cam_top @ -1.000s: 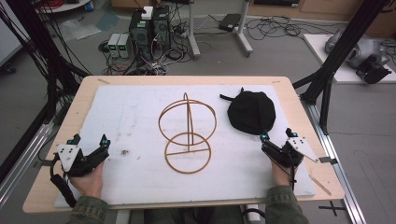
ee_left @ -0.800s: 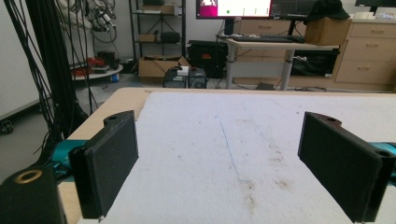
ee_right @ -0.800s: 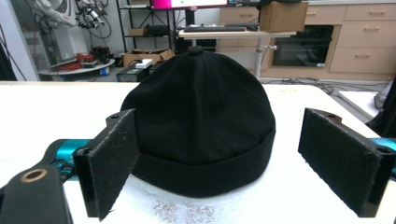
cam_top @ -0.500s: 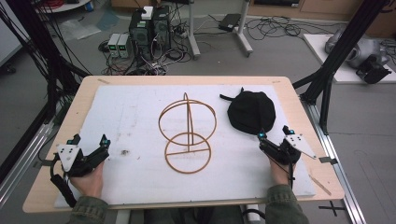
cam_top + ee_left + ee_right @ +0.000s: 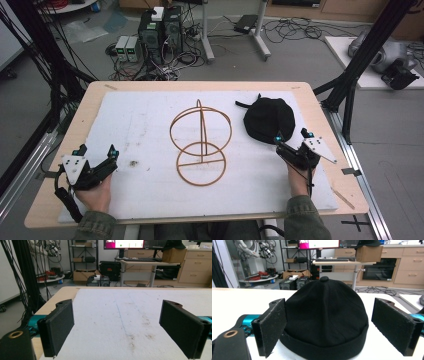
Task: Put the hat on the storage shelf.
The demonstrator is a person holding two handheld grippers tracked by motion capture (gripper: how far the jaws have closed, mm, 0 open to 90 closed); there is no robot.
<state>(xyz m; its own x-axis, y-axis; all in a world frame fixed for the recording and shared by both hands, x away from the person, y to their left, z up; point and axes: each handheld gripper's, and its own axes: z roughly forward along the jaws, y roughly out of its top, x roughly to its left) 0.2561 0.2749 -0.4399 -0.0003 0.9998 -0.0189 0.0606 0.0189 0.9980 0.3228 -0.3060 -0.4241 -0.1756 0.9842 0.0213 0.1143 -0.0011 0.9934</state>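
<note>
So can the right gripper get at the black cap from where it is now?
Probably yes. The right gripper sits just in front of the black cap, its jaws open wide, and the right gripper view shows the cap's brim edge between them with nothing in the way.

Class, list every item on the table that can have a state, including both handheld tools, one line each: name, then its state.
Black cap: crown up on the white mat, not held, just ahead of the right tool.
Wooden hoop stand: upright at the mat's centre, bare, nothing on it.
Left tool: open, holding nothing.
Right tool: open, pointed at the cap, not gripping it.
</note>
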